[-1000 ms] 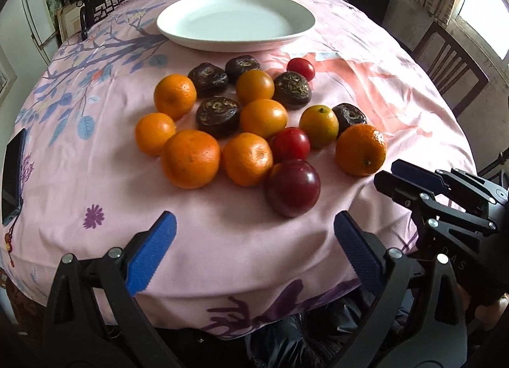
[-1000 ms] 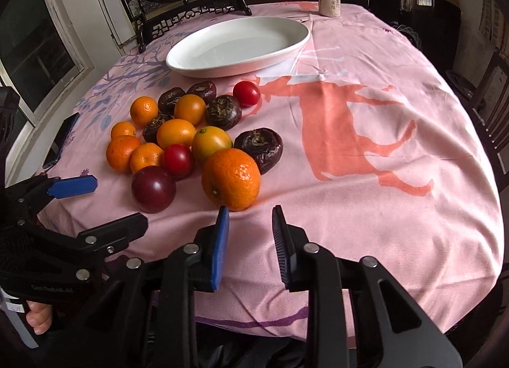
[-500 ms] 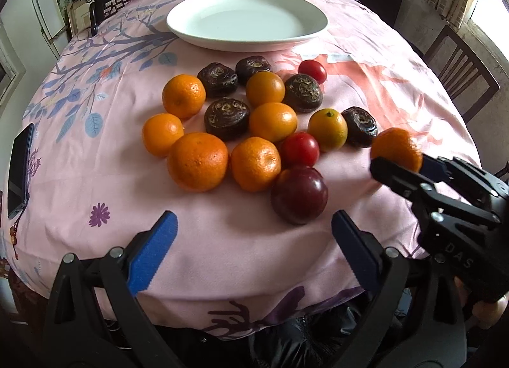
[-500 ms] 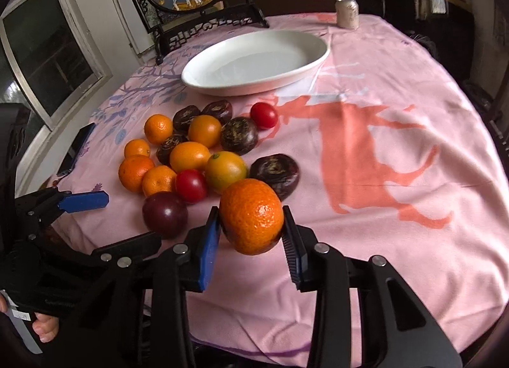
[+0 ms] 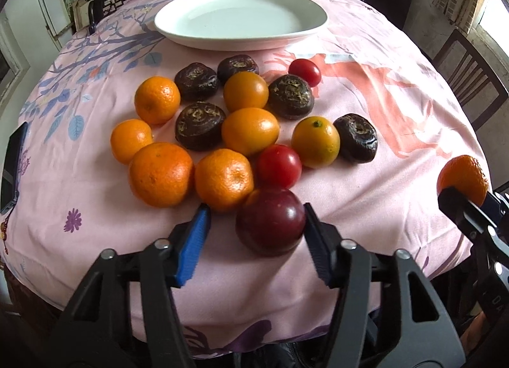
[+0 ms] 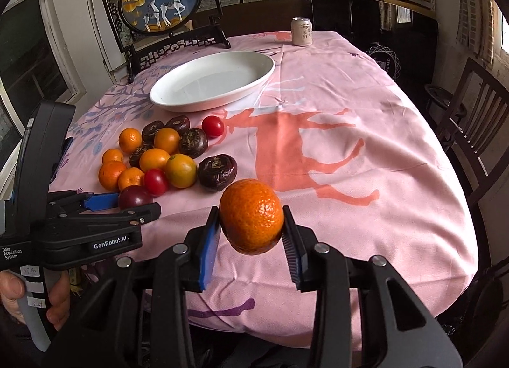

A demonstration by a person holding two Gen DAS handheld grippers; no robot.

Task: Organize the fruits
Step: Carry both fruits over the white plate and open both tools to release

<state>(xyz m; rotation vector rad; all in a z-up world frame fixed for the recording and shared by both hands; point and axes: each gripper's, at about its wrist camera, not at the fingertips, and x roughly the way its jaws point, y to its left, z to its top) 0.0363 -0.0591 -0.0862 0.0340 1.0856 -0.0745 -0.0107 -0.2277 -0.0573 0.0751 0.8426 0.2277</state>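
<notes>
Between the closing left fingers (image 5: 194,240) sits a plum (image 5: 270,221), touching only one.

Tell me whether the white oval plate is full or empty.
Empty. The white oval plate shows only bare glazed surface; all the fruit lies on the pink tablecloth or in the grippers.

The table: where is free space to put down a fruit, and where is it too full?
The white plate is empty. The pink cloth is bare from the dark fruit toward the wooden chair, and up to the can. It is crowded between the plate and the plum, where oranges and tomatoes lie packed.
</notes>
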